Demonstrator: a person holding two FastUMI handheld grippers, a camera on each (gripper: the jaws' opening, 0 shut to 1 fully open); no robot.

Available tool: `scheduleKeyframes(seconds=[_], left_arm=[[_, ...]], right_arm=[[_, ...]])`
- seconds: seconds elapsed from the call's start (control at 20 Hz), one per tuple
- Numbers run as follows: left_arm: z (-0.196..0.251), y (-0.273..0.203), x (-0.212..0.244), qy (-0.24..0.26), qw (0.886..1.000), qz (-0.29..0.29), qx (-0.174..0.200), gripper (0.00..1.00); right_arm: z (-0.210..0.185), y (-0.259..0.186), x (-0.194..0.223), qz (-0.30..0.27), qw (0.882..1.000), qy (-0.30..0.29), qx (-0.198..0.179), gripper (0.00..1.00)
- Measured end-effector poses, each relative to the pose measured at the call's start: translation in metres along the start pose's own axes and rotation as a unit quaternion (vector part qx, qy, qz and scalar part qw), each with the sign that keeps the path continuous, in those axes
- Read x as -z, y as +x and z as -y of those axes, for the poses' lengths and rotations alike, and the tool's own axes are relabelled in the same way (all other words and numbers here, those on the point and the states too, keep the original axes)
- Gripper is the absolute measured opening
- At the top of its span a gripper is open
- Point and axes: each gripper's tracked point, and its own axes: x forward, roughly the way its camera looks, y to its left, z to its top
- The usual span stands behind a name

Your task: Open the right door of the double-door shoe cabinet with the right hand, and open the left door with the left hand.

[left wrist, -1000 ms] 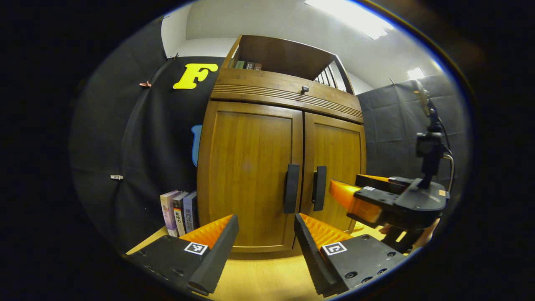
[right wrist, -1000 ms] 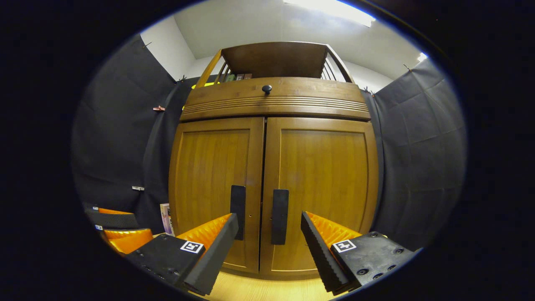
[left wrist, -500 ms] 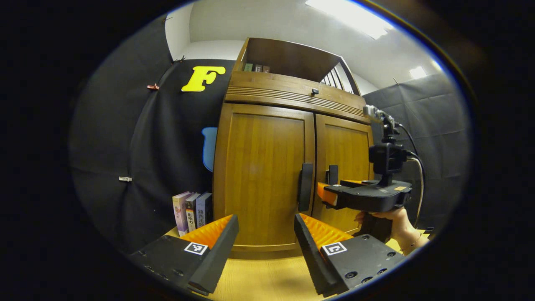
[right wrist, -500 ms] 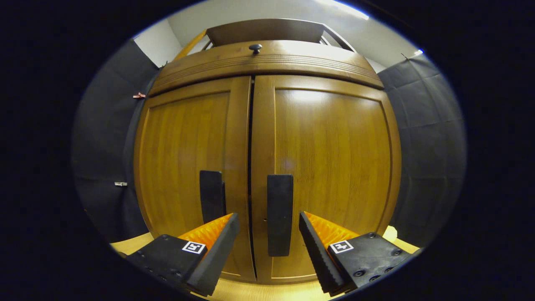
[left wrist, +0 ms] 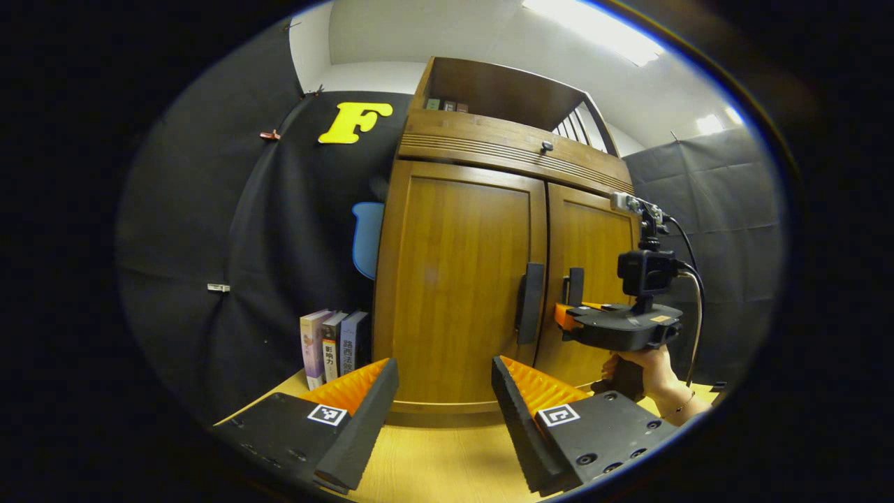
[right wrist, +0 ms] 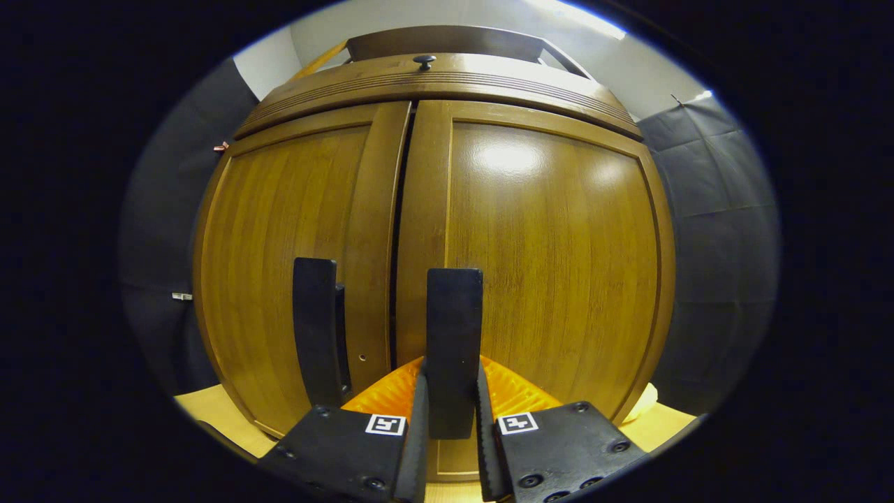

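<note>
Right gripper (right wrist: 450, 419): nearest in the right gripper view, both fingers clamped on the black upright bar handle of the right door (right wrist: 454, 349), gripping its lower part.

Black upright bar handle of the left door (right wrist: 316, 335): just left of the grasped handle, across the dark centre seam, untouched.

Double-door shoe cabinet of brown varnished wood (right wrist: 559, 265): stands on a pale wooden floor (right wrist: 209, 412); both doors appear flush with the front. A ribbed drawer band with a small dark round knob (right wrist: 424, 61) runs above the doors.

Left gripper (left wrist: 440, 398): in the left gripper view, fingers spread wide with nothing between them, held well short of the cabinet (left wrist: 454, 279) and over the floor (left wrist: 433, 461).

Three upright books with pale and dark spines (left wrist: 334, 346): on the floor, just beside the cabinet's left side, against the black cloth wall (left wrist: 230, 230).

Right gripper seen from the left gripper view (left wrist: 569, 318): farther off at the right door's handle (left wrist: 574, 286), carried by a person's hand (left wrist: 646, 367), with a small black camera on a post (left wrist: 646, 269) and a cable on top.

Open top shelf (left wrist: 503, 98): farthest and highest, small dark items at its left end.
</note>
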Motion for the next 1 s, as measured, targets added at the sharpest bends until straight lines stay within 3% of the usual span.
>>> scheduleKeyframes(seconds=[0.05,0.1,0.2,0.25,0.35,0.45,0.5,0.7,0.75,0.8,0.95,1.0], left_arm=[[-0.001,-0.001,-0.001,0.003,1.0,0.001,-0.003,0.83],[-0.003,-0.004,-0.001,0.007,1.0,0.0,-0.008,0.83],[-0.002,-0.007,-0.002,0.017,1.0,0.0,-0.015,0.83],[-0.001,-0.009,-0.003,0.021,1.0,0.002,-0.018,0.83],[0.005,-0.016,-0.007,0.025,0.999,0.011,-0.02,0.83],[0.019,-0.019,-0.009,0.021,1.0,0.012,-0.009,0.83],[0.026,-0.021,-0.008,0.022,1.0,0.011,-0.004,0.83],[0.063,-0.027,-0.015,0.013,0.999,0.025,0.03,0.83],[0.073,-0.028,-0.018,0.012,0.999,0.029,0.042,0.8],[0.083,-0.029,-0.02,0.013,0.998,0.033,0.051,0.83],[0.111,-0.029,-0.02,0.023,0.996,0.035,0.074,0.8],[0.123,-0.029,-0.018,0.024,0.996,0.032,0.084,0.83]], right_arm=[[0.001,-0.002,0.0,-0.003,1.0,0.006,-0.003,0.33],[0.0,-0.006,-0.001,-0.005,1.0,0.003,-0.006,0.24],[0.001,-0.013,-0.001,-0.009,1.0,-0.003,-0.015,0.24],[0.002,-0.022,-0.002,-0.011,1.0,-0.005,-0.025,0.19],[0.008,-0.044,-0.004,-0.015,0.999,0.005,-0.046,0.24],[0.016,-0.069,-0.008,-0.015,0.998,0.01,-0.063,0.19],[0.021,-0.081,-0.01,-0.011,0.997,0.008,-0.071,0.24],[0.048,-0.124,-0.016,-0.018,0.995,0.024,-0.096,0.24],[0.055,-0.135,-0.017,-0.019,0.995,0.025,-0.098,0.24],[0.062,-0.143,-0.019,-0.018,0.995,0.022,-0.097,0.19],[0.082,-0.16,-0.023,-0.011,0.995,0.013,-0.096,0.23],[0.087,-0.164,-0.024,-0.01,0.995,0.016,-0.096,0.23]])
